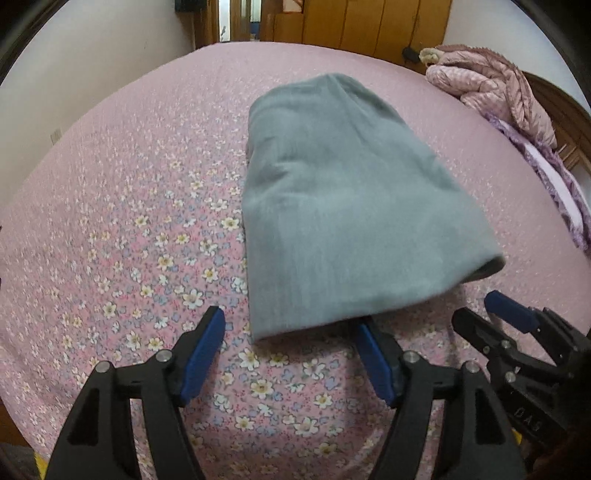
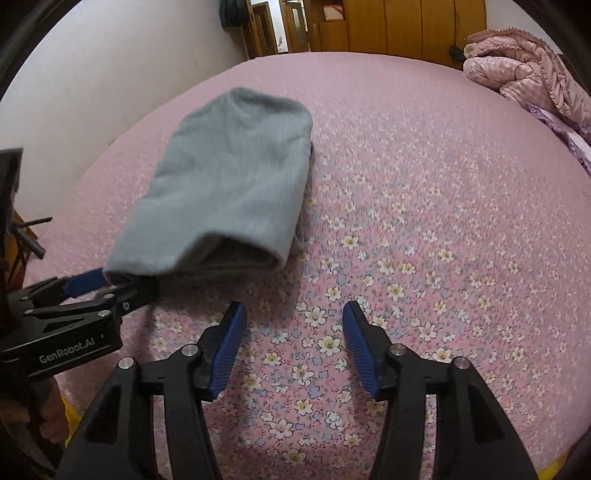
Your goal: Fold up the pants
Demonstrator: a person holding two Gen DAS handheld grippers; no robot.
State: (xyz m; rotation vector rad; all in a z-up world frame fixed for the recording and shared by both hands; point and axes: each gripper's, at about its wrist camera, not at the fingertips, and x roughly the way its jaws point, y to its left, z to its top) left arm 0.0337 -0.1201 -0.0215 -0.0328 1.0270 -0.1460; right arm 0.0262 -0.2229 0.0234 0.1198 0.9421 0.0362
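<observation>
The grey pants (image 1: pixel 332 206) lie folded into a compact stack on the pink floral bed sheet (image 1: pixel 129 221). They also show in the right wrist view (image 2: pixel 229 188), to the left. My left gripper (image 1: pixel 291 332) is open at the near edge of the stack, its right fingertip just under the fabric's hem. It appears in the right wrist view (image 2: pixel 110 284) at the stack's near left corner. My right gripper (image 2: pixel 293 317) is open and empty over bare sheet, right of the pants. It shows in the left wrist view (image 1: pixel 487 314) at the lower right.
A pink quilted jacket (image 2: pixel 524 70) lies bunched at the bed's far right, with purple bedding (image 1: pixel 554 173) beside it. Wooden wardrobes (image 2: pixel 406 26) and a doorway stand beyond the bed. A white wall (image 2: pixel 110 74) runs along the left side.
</observation>
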